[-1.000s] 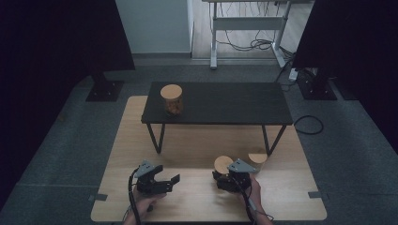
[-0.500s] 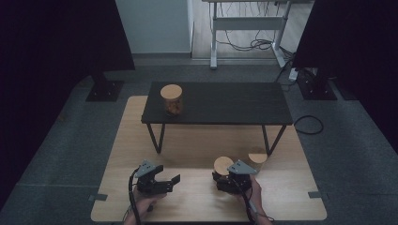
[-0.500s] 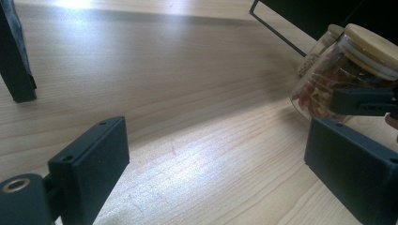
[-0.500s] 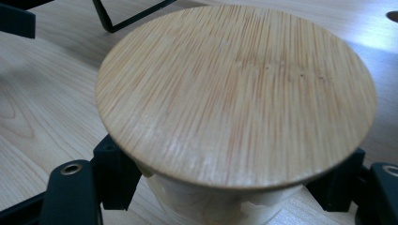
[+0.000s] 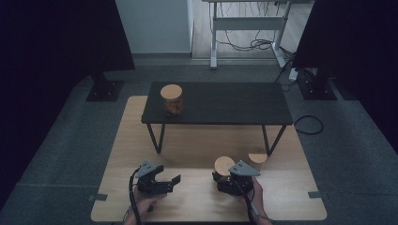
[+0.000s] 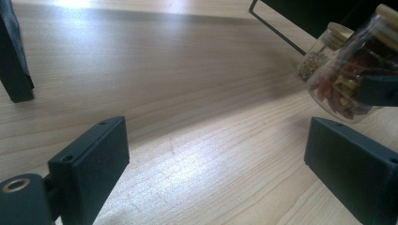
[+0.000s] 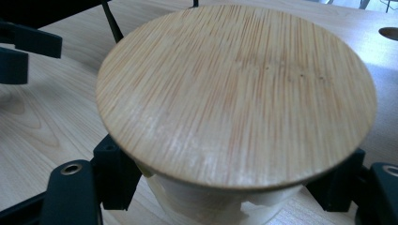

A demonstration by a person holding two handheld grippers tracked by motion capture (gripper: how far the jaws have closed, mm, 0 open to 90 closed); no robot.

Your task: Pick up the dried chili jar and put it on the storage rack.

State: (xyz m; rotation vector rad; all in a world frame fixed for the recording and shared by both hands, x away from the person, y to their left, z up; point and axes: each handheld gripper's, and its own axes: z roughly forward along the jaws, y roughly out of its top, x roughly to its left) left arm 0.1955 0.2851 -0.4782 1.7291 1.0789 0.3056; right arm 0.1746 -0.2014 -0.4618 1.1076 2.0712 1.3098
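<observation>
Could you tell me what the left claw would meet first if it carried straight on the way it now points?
Probably nothing soon: between the left claw's open jaws lies bare wooden board. The jar of red pieces held in the right claw sits off to one side; depth is unclear.

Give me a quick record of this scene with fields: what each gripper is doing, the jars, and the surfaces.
left gripper: open, empty, low over the wooden board
right gripper: shut on the held jar, which has a bamboo lid
held jar contents: reddish dried pieces, seen in the left gripper view
second jar: on the board beside a table leg
third jar: upright on the black table
</observation>
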